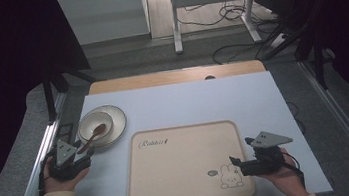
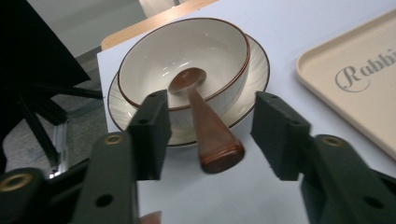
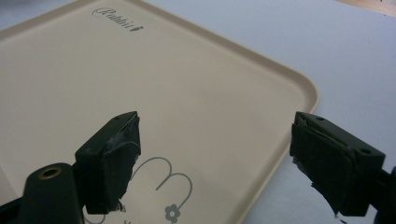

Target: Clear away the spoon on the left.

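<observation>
Your left gripper (image 2: pixel 208 135) open astride the spoon (image 2: pixel 201 116) handle, right gripper (image 3: pixel 212 163) open over the tray (image 3: pixel 140 79) corner.

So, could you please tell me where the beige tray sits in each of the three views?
High view: the beige tray lies at centre-bottom, between the two hands.
Left gripper view: its corner is at the right edge, beside the bowl's plate.
Right gripper view: it covers the left and centre, beneath the open tongs.
Shared landmark: the "Rabbit" lettering printed on the tray.
</observation>
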